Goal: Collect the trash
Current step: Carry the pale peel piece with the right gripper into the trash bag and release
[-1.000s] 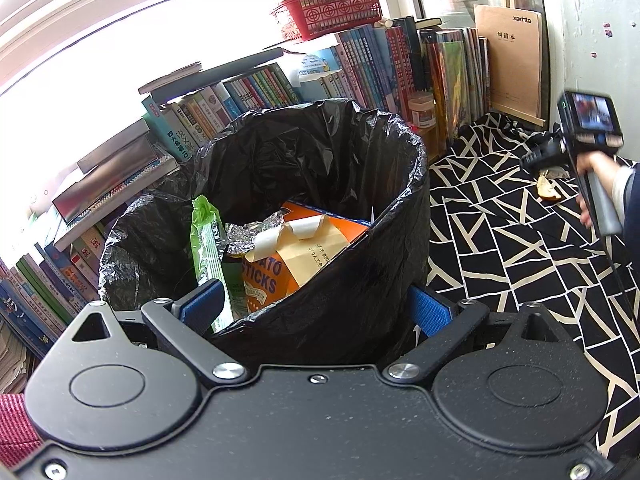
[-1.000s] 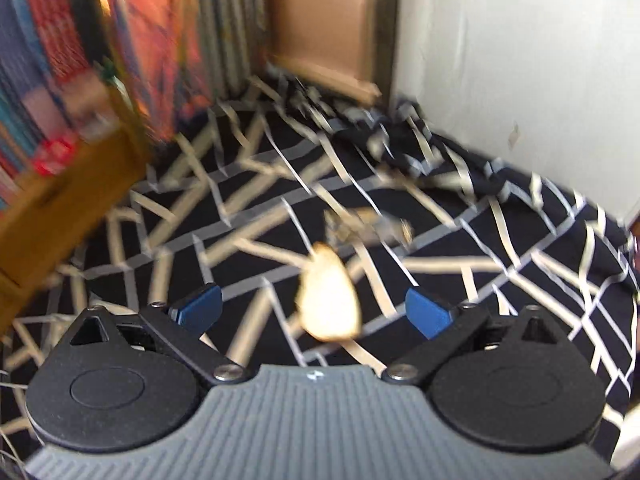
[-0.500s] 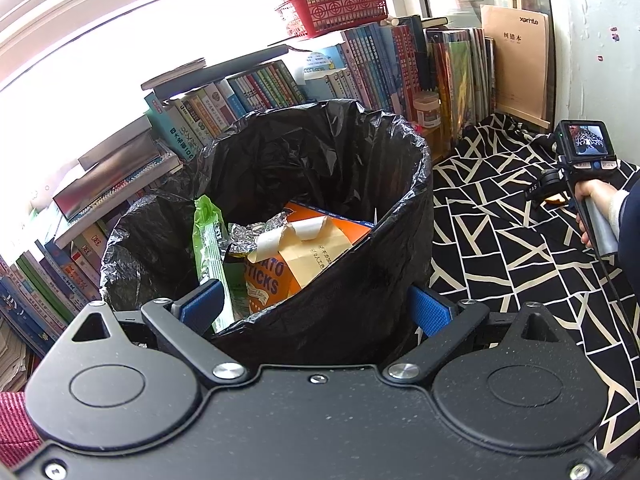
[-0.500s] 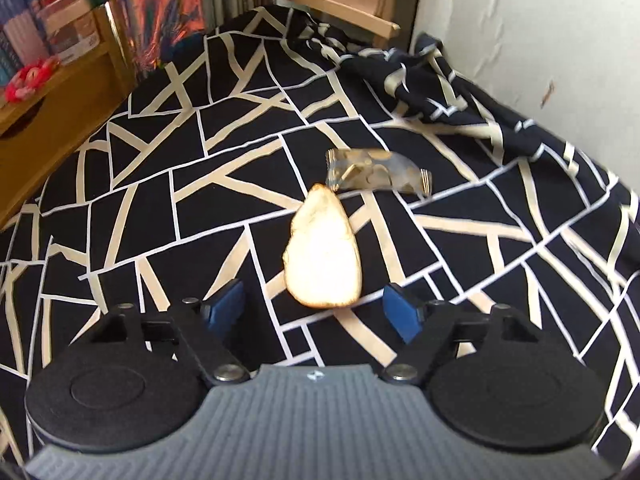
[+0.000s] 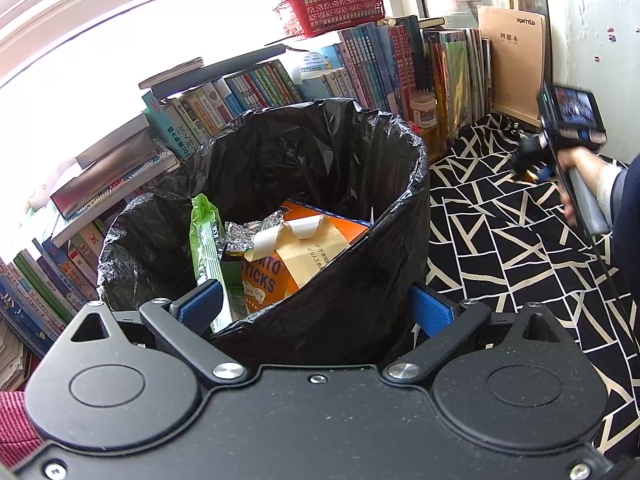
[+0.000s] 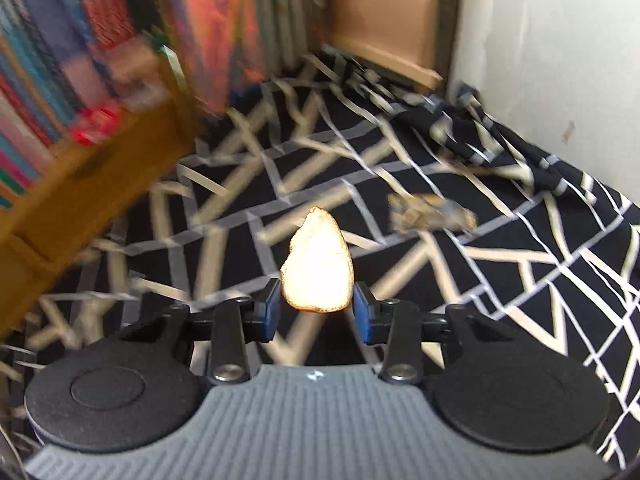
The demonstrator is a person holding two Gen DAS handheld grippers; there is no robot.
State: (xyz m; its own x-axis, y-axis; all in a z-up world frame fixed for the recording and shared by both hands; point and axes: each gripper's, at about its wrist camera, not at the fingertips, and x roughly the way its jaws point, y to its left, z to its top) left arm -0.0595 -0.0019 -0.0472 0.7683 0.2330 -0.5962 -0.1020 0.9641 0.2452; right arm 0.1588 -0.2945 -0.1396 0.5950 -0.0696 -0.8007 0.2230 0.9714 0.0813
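A bin lined with a black bag (image 5: 360, 152) fills the left wrist view. In it lie an orange snack box (image 5: 264, 280), a green wrapper (image 5: 206, 236) and crumpled foil (image 5: 248, 234). My left gripper (image 5: 314, 310) stands wide open astride the bin's near rim. The jaws of my right gripper (image 6: 317, 308) are closing, and their blue pads touch both sides of a pale, brown-edged scrap (image 6: 318, 268). The scrap stays sharp while the background blurs. A crinkled clear wrapper (image 6: 432, 216) lies on the cloth beyond. A person's hand holds the right gripper (image 5: 536, 164) at the far right.
A black cloth with pale lines (image 5: 500, 248) covers the surface. Rows of books (image 5: 360, 60) and a red basket (image 5: 336, 8) stand behind the bin. A wooden shelf (image 6: 80, 184) is on the left, a brown board (image 5: 512, 60) and a white wall (image 6: 560, 60) at the back right.
The right gripper's jaws went from wide apart to tight around the pale scrap, which now sits between the pads. Its view has swung and blurred. The left gripper and bin are unchanged.
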